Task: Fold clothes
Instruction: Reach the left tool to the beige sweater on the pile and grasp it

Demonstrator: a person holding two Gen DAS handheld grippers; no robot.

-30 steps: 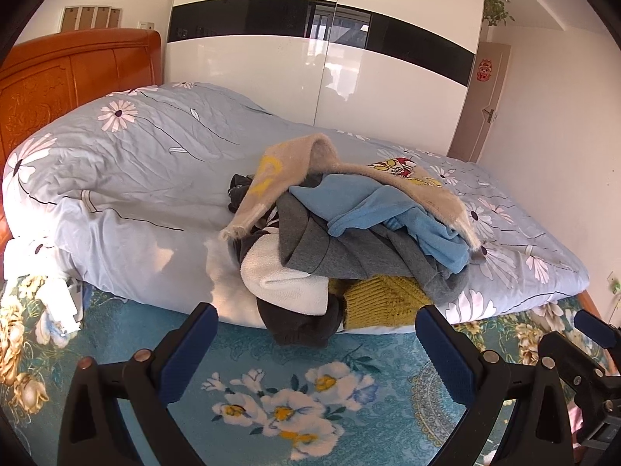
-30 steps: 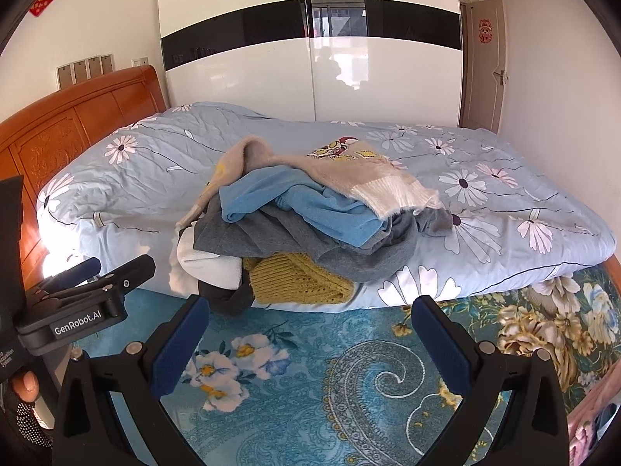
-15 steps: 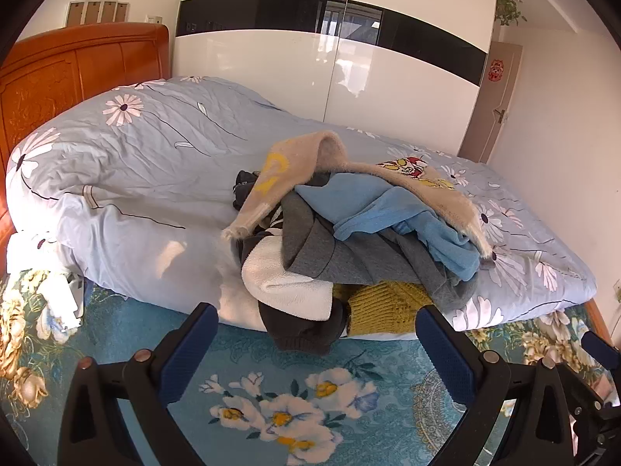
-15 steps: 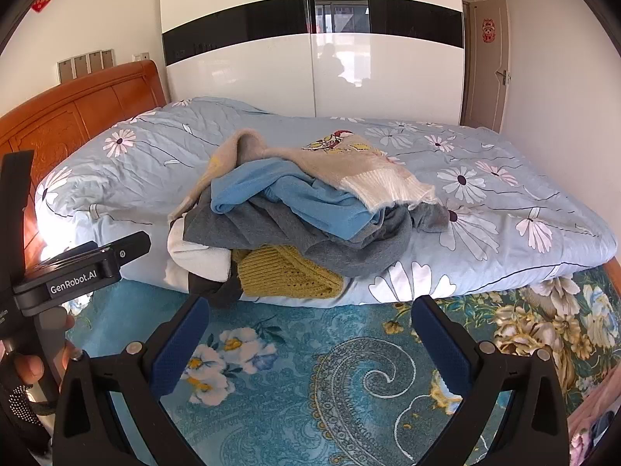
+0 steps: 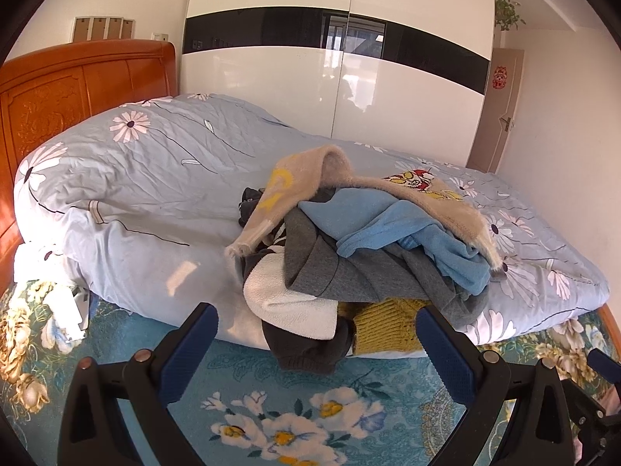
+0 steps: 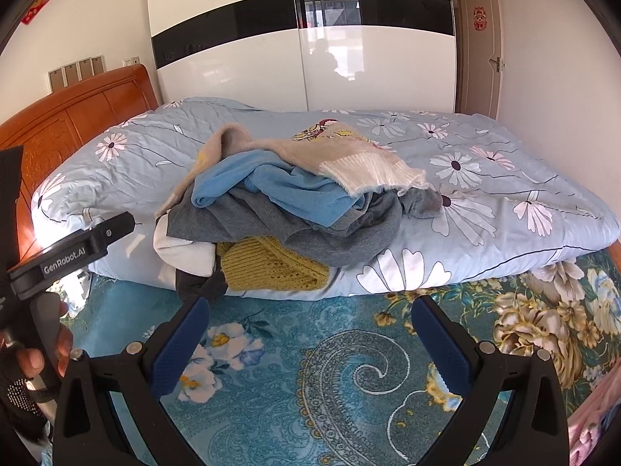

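A heap of clothes lies on the near edge of the bed's blue floral quilt (image 5: pixel 155 194). On top is a beige fuzzy sweater (image 5: pixel 310 171) (image 6: pixel 322 147), under it a blue garment (image 5: pixel 388 229) (image 6: pixel 295 194), a grey one (image 5: pixel 349 272) (image 6: pixel 310 233), a white fleece (image 5: pixel 287 303) (image 6: pixel 182 252) and a mustard knit (image 5: pixel 384 326) (image 6: pixel 271 268). My left gripper (image 5: pixel 316 353) is open and empty, just short of the heap's front. My right gripper (image 6: pixel 310 341) is open and empty above the teal floral sheet, short of the heap.
An orange wooden headboard (image 5: pixel 77 97) stands at the left. A white and black wardrobe (image 5: pixel 330 77) fills the far wall, with a door (image 5: pixel 496 108) at its right. The teal floral sheet (image 6: pixel 349 369) spreads in front. The left gripper's body (image 6: pixel 70 256) shows in the right wrist view.
Both grippers have moved closer to the heap, which now looks larger and nearer. Both stay open and empty. The clothes have not moved.
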